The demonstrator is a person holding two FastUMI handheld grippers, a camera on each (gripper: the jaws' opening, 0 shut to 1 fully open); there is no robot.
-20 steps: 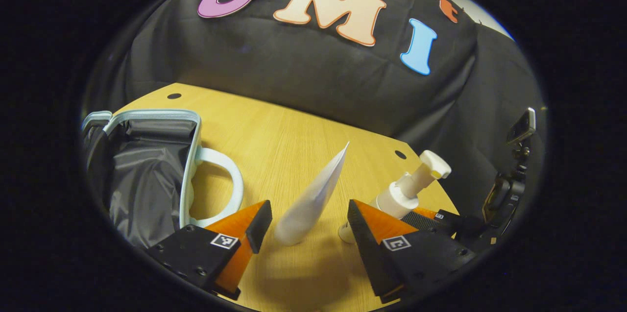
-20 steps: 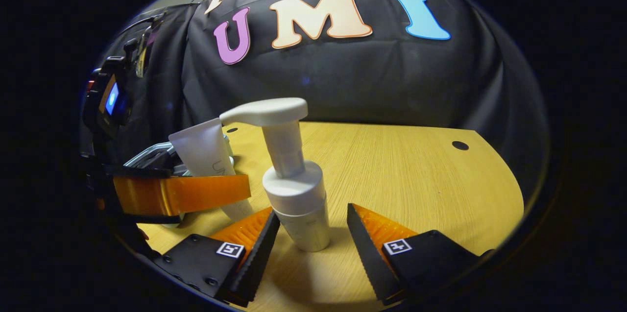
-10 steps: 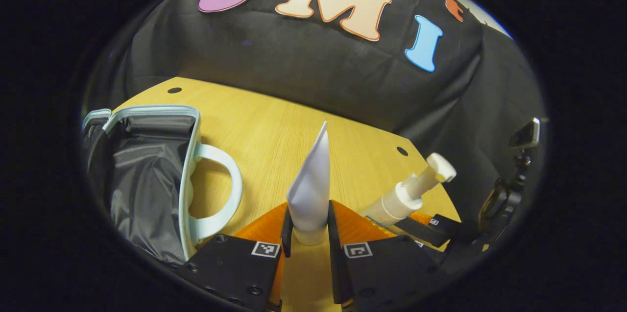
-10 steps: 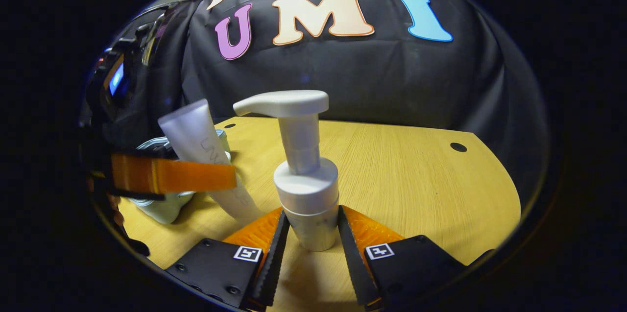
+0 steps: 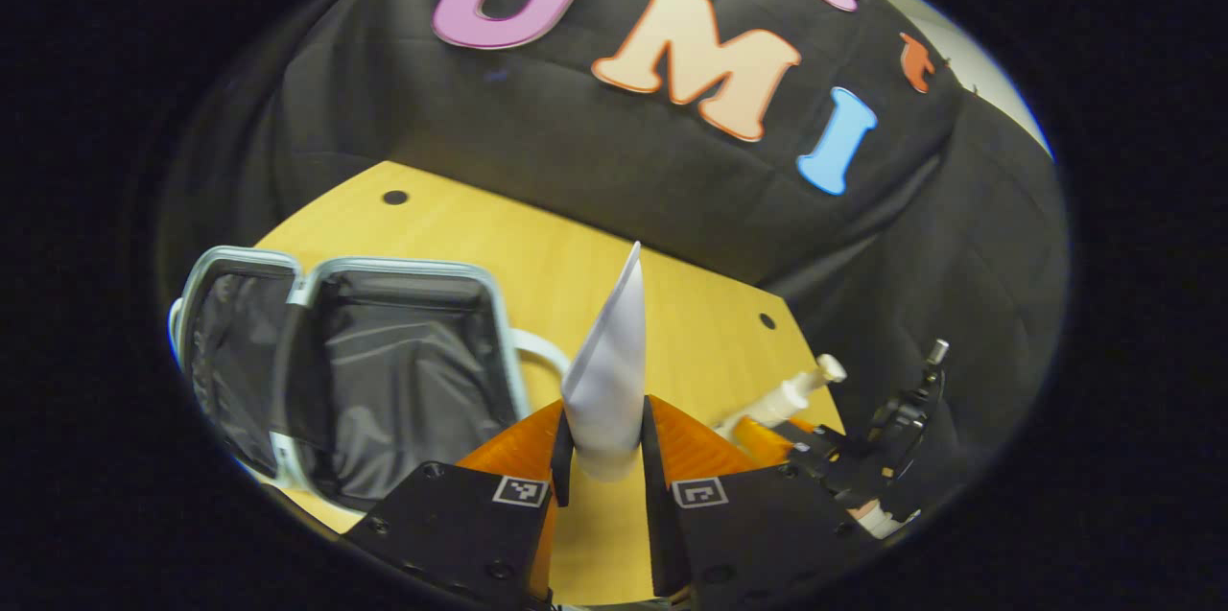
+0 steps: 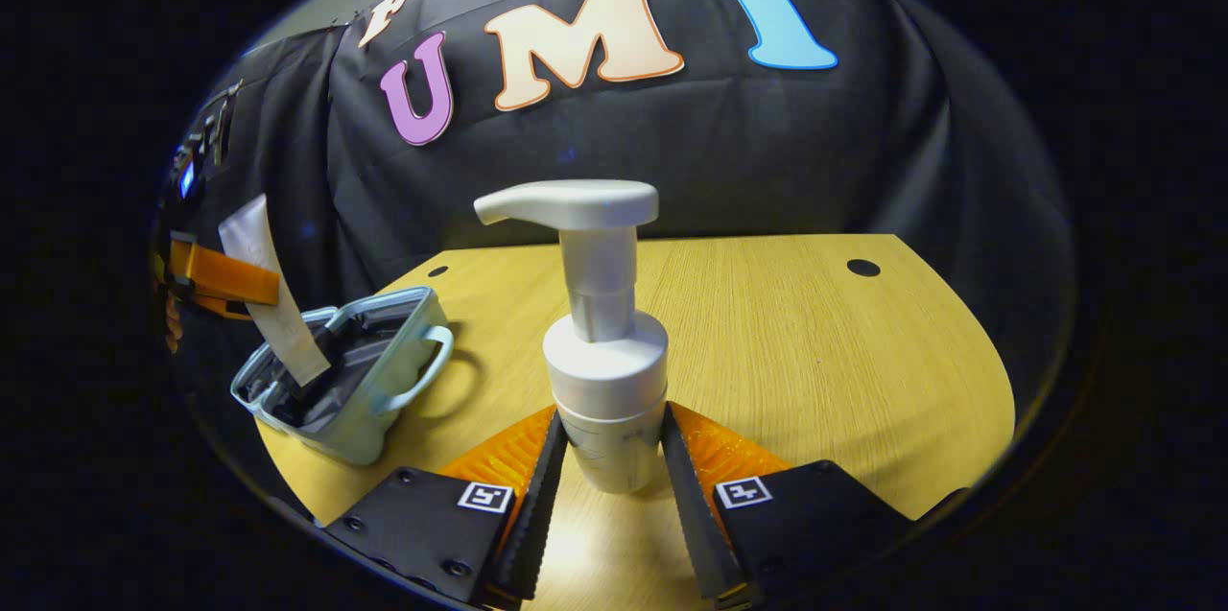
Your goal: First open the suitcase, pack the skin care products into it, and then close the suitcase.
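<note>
Left gripper (image 5: 602, 443) clamped on a white squeeze tube (image 5: 608, 379) with a flat crimped end — both fingers pressed against its lower body near the cap, crimped end pointing up and away between them. Held above the light wooden table (image 5: 537, 256), with the small pale-blue suitcase (image 5: 355, 366) lying open just to the left of the fingers, dark grey lining showing in both halves, curved handle toward the tube. In the right gripper view, same tube (image 6: 271, 299) seen farther off at the left edge, pinched by the other gripper and hanging over the open suitcase (image 6: 355, 381), tilted, cap end low near the case's opening. Right gripper (image 6: 609, 458) closed on a white pump bottle (image 6: 602, 352) — fingers squeezing its cylindrical base from both sides, bottle upright, pump head turned to the left. Whether the base touches the table (image 6: 815, 352) cannot be told.
</note>
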